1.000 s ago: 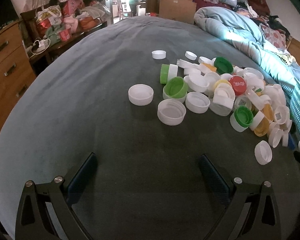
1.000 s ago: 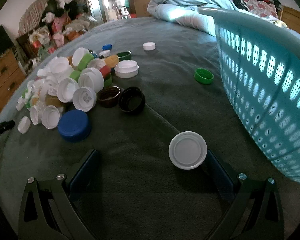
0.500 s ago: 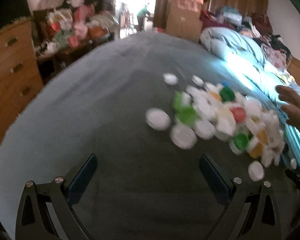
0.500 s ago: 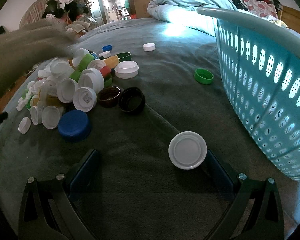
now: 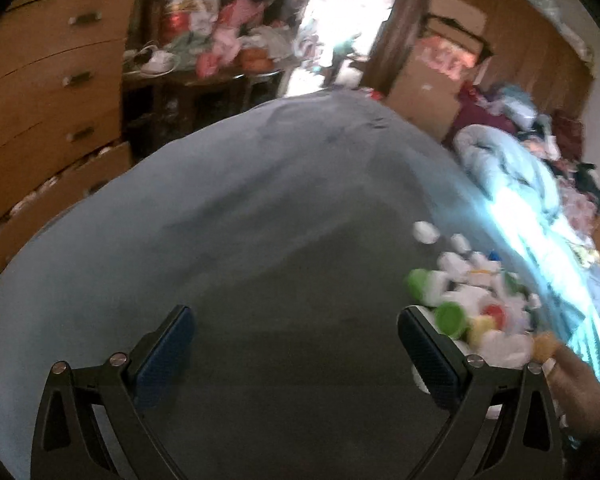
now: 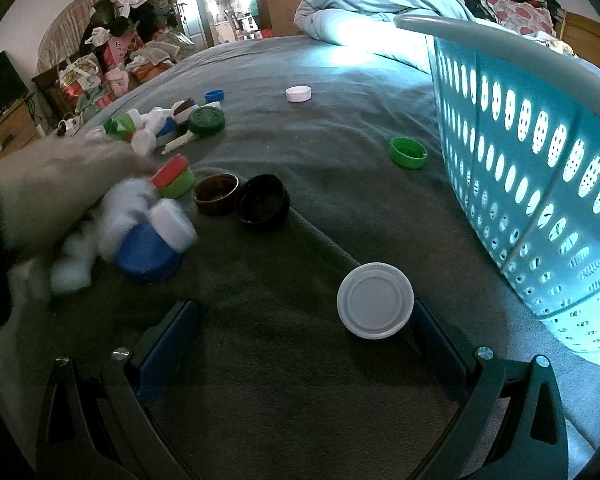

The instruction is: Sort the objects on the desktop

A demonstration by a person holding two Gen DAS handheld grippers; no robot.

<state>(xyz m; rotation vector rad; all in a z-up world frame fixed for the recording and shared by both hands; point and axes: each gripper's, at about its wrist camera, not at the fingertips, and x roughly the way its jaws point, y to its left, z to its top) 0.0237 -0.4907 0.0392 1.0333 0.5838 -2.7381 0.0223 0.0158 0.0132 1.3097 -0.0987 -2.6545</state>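
A heap of bottle caps (image 5: 470, 304) in white, green, red and yellow lies on the grey bed cover, blurred, at the right of the left wrist view. A bare hand (image 6: 60, 188) sweeps through the caps at the left of the right wrist view. My left gripper (image 5: 296, 344) is open and empty over bare cover. My right gripper (image 6: 304, 336) is open; a white lid (image 6: 375, 300) lies just inside its right finger. A blue cap (image 6: 146, 254), a brown cap (image 6: 216, 194), a black cap (image 6: 263, 199) and a green cap (image 6: 407, 153) lie ahead.
A turquoise perforated basket (image 6: 540, 168) stands at the right. A light blue duvet (image 6: 364, 12) is bunched at the back. A wooden dresser (image 5: 40, 92) and piled clutter (image 5: 228, 44) stand beyond the bed's far edge. A lone white cap (image 6: 299, 93) lies far back.
The left gripper's view has swung left and up, so the cap heap slid to the lower right. A hand came in and pushes caps toward the blue cap. The right gripper stayed still.
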